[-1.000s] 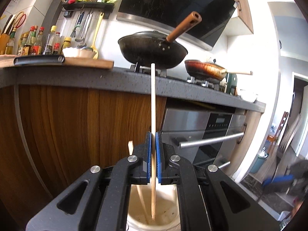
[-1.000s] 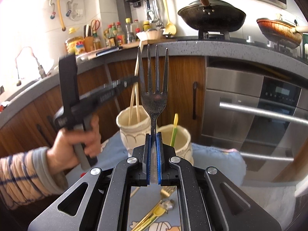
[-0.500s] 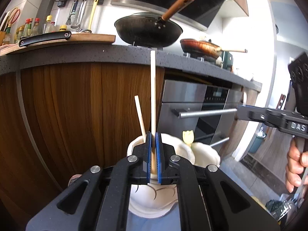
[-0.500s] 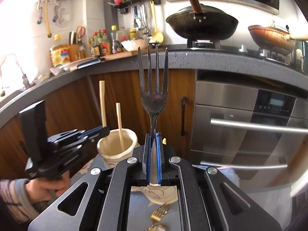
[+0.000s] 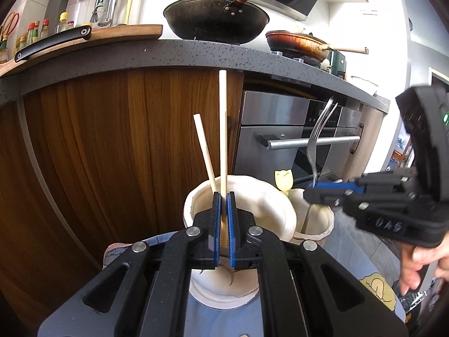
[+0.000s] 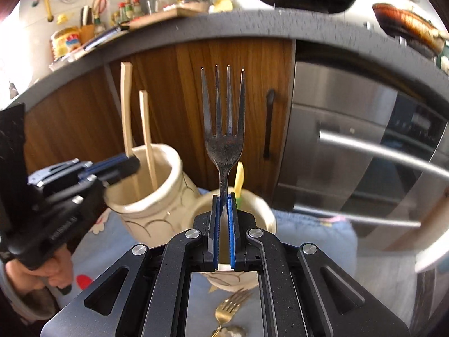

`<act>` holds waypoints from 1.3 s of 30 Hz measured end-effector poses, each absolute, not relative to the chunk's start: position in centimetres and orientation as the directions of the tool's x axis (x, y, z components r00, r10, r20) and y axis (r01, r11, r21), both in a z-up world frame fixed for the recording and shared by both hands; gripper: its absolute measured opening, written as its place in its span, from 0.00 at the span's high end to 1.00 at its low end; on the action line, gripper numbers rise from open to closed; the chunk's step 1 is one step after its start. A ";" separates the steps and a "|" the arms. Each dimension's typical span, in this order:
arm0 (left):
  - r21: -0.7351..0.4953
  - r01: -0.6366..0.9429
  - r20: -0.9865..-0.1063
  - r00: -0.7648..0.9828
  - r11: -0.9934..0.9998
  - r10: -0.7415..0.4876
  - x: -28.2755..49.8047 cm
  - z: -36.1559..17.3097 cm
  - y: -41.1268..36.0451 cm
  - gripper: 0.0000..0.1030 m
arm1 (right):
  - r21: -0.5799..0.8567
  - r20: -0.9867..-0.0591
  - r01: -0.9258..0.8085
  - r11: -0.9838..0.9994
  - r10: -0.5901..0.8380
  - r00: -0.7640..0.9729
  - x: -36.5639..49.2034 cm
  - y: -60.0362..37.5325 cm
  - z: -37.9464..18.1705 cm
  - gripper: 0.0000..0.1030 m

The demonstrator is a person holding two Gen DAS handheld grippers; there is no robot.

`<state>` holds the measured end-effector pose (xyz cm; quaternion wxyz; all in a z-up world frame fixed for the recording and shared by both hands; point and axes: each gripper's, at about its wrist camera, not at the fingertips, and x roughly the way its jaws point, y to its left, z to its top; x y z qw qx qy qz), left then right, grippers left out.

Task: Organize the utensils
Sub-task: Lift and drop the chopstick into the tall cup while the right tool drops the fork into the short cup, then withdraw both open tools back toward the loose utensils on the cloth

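My left gripper [image 5: 223, 196] is shut on a wooden chopstick [image 5: 223, 129], held upright with its lower end inside a cream ceramic jar [image 5: 269, 205]. A second chopstick [image 5: 204, 150] leans in that jar. My right gripper [image 6: 224, 199] is shut on a steel fork [image 6: 223, 129], tines up, over a second cream jar [image 6: 261, 210] that holds a yellow-handled utensil [image 6: 239, 178]. The right gripper [image 5: 331, 189] with the fork [image 5: 318, 143] also shows in the left wrist view, and the left gripper [image 6: 123, 165] in the right wrist view.
Both jars stand on a blue patterned cloth [image 6: 314, 233]. A gold fork [image 6: 228, 307] lies on it near me. Behind are wooden cabinet doors [image 5: 126, 146], an oven [image 5: 294, 140], and a dark counter [image 5: 196, 53] with a wok [image 5: 216, 19].
My left gripper has lowered the chopstick further into the first jar. My right gripper has brought the fork down and closer, over the second jar.
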<state>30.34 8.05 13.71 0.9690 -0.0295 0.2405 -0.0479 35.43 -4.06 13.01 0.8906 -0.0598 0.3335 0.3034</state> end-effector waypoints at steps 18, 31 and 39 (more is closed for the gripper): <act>-0.102 0.049 -0.496 0.863 0.994 -0.094 31.2 14.5 9.1 0.94 | 0.091 -0.650 -0.555 0.827 0.472 0.595 35.6 -4.1 11.4 0.82; -0.141 0.070 -0.418 0.900 0.987 -0.124 23.7 14.0 10.0 0.62 | 0.042 -0.580 -0.595 0.803 0.504 0.640 30.1 -7.6 12.7 0.70; -0.106 0.081 -0.482 0.867 0.991 -0.123 20.3 10.3 8.8 0.56 | 0.046 -0.607 -0.580 0.813 0.484 0.631 27.4 -9.6 9.3 0.70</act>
